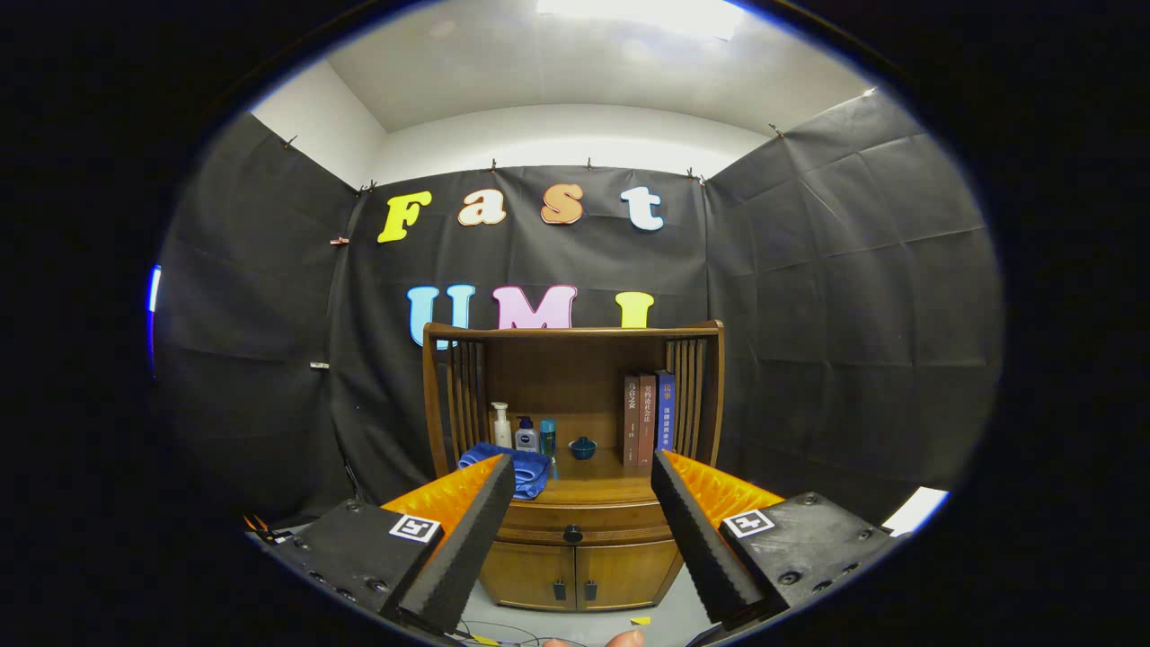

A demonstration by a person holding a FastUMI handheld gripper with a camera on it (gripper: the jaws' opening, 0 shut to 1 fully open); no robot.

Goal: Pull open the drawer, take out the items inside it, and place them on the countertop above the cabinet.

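Note:
A wooden cabinet (575, 566) stands ahead against the booth wall. Its drawer (584, 524) is closed, with a dark round knob (572, 534) at the middle of its front. Below the drawer are two small doors (575, 575). The countertop (597, 490) lies above the drawer. My gripper (582, 467) is open, held well back from the cabinet, and the knob shows between the fingers with nothing held. The drawer's contents are hidden.
On the countertop sit a folded blue cloth (506, 465), a white pump bottle (500, 426), two smaller bottles (536, 437), a small dark bowl (582, 447) and upright books (649, 418). Slatted side panels flank the shelf. A fingertip (624, 638) shows low by the floor.

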